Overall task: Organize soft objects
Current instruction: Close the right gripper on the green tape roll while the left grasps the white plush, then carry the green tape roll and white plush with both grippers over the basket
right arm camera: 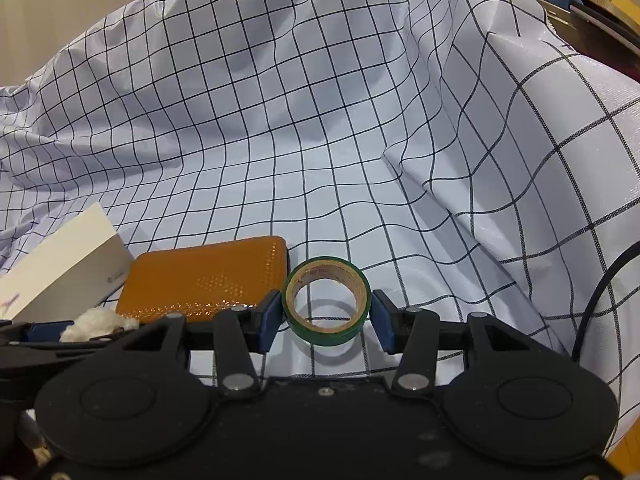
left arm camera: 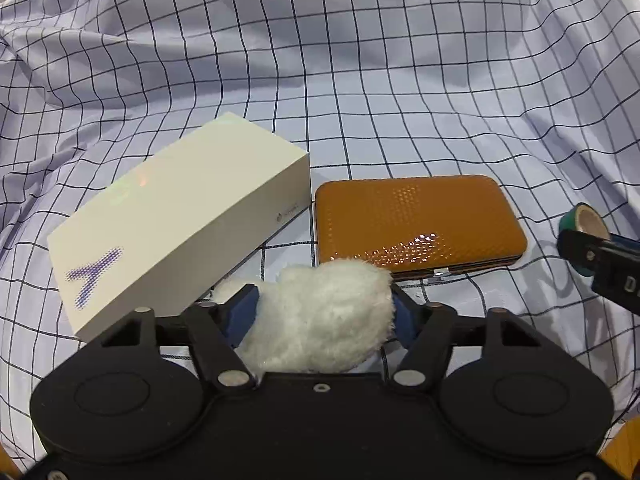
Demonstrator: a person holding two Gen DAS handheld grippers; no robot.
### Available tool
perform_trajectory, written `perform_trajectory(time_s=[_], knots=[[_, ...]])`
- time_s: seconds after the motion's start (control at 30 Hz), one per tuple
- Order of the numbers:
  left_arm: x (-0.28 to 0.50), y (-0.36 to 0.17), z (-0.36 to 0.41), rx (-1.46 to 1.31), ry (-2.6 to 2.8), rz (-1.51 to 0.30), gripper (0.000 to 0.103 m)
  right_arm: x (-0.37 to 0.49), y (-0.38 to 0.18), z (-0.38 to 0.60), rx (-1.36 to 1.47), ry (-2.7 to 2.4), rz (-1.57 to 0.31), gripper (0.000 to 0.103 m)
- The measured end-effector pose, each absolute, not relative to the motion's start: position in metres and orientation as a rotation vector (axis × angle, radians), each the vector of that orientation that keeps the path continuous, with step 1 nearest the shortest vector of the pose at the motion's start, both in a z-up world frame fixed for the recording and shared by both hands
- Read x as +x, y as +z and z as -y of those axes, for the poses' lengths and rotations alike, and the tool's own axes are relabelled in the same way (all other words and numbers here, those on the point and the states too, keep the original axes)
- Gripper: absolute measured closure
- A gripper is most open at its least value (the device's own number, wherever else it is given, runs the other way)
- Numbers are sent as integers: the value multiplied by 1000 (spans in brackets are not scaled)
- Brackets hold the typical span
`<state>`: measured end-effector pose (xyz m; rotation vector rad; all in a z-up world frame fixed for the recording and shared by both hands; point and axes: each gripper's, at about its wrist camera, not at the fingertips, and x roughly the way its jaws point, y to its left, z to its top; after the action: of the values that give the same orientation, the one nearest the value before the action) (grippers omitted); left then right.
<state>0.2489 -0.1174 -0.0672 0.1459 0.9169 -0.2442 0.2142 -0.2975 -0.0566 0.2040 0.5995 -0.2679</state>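
Each camera sits just behind its own gripper and looks forward and down along the fingers, close over a checked cloth [left arm camera: 360, 80]. The left wrist view tilts steeply down, with a white box [left arm camera: 180, 216] and an orange case [left arm camera: 416, 220] right ahead; the right wrist view looks out more shallowly, up the cloth's raised folds. Both views share the box, the case, a green tape roll [right arm camera: 326, 300] and a white fluffy piece [left arm camera: 320, 320], and each catches the other gripper at its edge.

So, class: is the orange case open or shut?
Shut. The orange case lies flat on the checked cloth, its two halves meeting along the front edge with no gap.
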Motion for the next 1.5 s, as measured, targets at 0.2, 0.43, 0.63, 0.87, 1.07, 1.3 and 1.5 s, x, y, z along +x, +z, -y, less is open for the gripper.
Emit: perform_trajectory(time_s=[0.2, 0.43, 0.63, 0.87, 1.07, 1.3, 1.5], knots=[[235, -51, 107, 116, -281, -894, 54, 207, -52, 291, 201, -254, -596, 56], [225, -48, 92, 91, -290, -910, 55, 200, -45, 284, 189, -250, -598, 56], [222, -61, 87, 73, -249, -957, 41, 197, -43, 278, 183, -231, -597, 56], [232, -74, 86, 17, -219, -987, 39, 200, -47, 276, 181, -219, -605, 56], [235, -74, 89, 14, -252, -978, 52, 205, -52, 279, 193, -216, -619, 56], [225, -65, 88, 42, -271, -939, 54, 202, -50, 279, 196, -214, -618, 56], [212, -49, 78, 39, -286, -894, 54, 192, -41, 274, 191, -216, -601, 56]])
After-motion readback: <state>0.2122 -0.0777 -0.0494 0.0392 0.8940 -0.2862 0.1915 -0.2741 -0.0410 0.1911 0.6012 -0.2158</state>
